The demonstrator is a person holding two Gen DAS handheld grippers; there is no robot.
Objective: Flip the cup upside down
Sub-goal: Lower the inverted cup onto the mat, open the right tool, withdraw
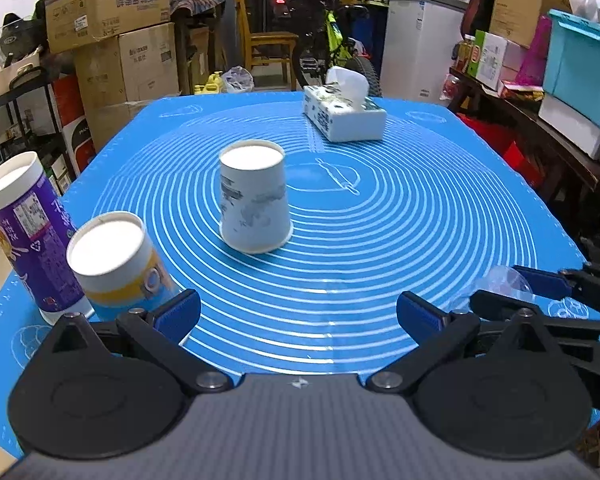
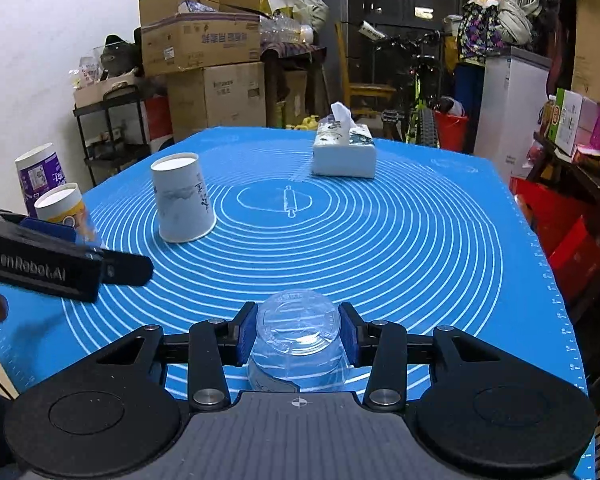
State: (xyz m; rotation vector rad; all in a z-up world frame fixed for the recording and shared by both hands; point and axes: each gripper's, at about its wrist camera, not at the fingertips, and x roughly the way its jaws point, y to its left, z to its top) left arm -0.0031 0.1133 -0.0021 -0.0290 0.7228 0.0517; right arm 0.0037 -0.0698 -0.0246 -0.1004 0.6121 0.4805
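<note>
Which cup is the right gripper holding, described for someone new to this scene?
On the blue mat, look at the near edge, where the right gripper is closed on a clear plastic cup, base up. Unlike the white paper cup farther back, it is see-through.

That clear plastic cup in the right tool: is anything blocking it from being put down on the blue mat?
Nothing visible does. The clear cup, bottom up, sits between the right tool's fingers, with bare blue mat around it. The white paper cup and tissue box stand farther off.
</note>
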